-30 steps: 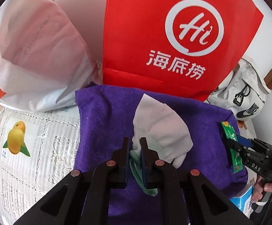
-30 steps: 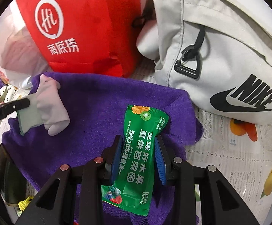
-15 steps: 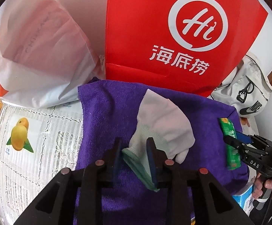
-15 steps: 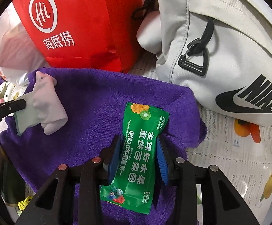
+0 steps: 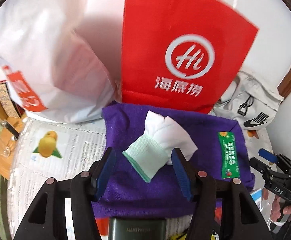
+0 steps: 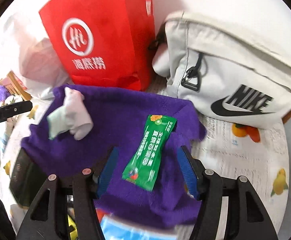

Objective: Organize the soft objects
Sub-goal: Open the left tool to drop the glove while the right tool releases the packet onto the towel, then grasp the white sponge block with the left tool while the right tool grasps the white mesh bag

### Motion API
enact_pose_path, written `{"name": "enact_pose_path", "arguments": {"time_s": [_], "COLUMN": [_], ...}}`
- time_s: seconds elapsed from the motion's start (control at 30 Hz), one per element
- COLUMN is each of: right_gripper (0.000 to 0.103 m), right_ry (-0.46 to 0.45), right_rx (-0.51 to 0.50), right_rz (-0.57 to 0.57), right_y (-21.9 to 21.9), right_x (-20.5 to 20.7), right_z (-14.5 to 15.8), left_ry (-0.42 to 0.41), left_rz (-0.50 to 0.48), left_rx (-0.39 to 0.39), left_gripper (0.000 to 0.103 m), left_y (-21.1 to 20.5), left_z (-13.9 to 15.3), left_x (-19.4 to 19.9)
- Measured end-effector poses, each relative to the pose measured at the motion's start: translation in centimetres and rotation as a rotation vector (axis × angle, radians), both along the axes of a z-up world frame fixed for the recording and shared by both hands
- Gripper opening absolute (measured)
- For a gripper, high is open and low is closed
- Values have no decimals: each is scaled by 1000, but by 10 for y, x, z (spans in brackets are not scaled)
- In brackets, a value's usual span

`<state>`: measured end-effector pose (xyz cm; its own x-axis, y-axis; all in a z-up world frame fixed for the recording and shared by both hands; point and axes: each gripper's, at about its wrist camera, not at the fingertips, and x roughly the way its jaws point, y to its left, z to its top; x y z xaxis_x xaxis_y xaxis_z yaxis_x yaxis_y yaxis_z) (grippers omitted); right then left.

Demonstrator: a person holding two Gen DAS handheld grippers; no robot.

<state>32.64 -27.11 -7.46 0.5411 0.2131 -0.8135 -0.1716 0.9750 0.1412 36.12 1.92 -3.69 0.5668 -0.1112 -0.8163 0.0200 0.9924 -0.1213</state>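
A purple towel (image 5: 205, 132) lies spread on the table; it also shows in the right wrist view (image 6: 113, 116). A white glove with a pale green cuff (image 5: 157, 140) lies on it, and it shows in the right wrist view (image 6: 71, 116) too. My left gripper (image 5: 143, 166) is open, its blue pads either side of the cuff, not touching. A green wipes packet (image 6: 151, 152) lies on the towel's right part, also seen in the left wrist view (image 5: 228, 154). My right gripper (image 6: 147, 172) is open around the packet's near end.
A red paper bag (image 5: 181, 56) and a white plastic bag (image 5: 45, 60) stand behind the towel. A white Nike bag (image 6: 235, 76) sits at the right. A dark flat object (image 5: 137, 228) lies under the towel's near edge. The tablecloth (image 5: 65, 150) has fruit prints.
Both grippers opened and pulled back and up. The left one let go of the glove cuff, the right one let go of the green packet. Both now lie on the towel.
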Motion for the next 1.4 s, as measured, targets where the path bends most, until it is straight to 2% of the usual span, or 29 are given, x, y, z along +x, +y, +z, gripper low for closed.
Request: {"name": "enact_pose_path", "arguments": {"time_s": [0.13,0.3,0.47,0.67,0.8,0.87,1.03,1.27,1.4], "right_gripper": [62,62,67,76,78,84,85,85,97], "right_ry": [-32,-45,-48,-63,-32,-13,34,80,50], "right_rx": [20,62,71,87,106,110,94,40,-11], "right_rz": [11,21,25,52,81,91,135,204,232], "right_y": [1,9,21,40,51,57,73,98,112], "right_x": [-39,-86,-137,-204,-239,-253,-284,-306,-310], "right_z": [16,28,33,28,9,-3,-37,-77,-82], "left_ry": [-56,-52,-52,-9,29,44,47,89,100], "left_rz": [-10,-16,-13,38,78,96,125,135,139], "left_rx": [12,-32,-52,-52,-64,-54,-59,-106,-117], "left_gripper": [56,56,56,56,58,68,74,75,75], "left_y": [-2,9,22,46,62,67,77,84,84], "left_z": [22,31,26,-1,-24,-35,-55,-81,-87], "left_x": [-35,-77,-125,-184,-216,-230,-261,-283,-288]}}
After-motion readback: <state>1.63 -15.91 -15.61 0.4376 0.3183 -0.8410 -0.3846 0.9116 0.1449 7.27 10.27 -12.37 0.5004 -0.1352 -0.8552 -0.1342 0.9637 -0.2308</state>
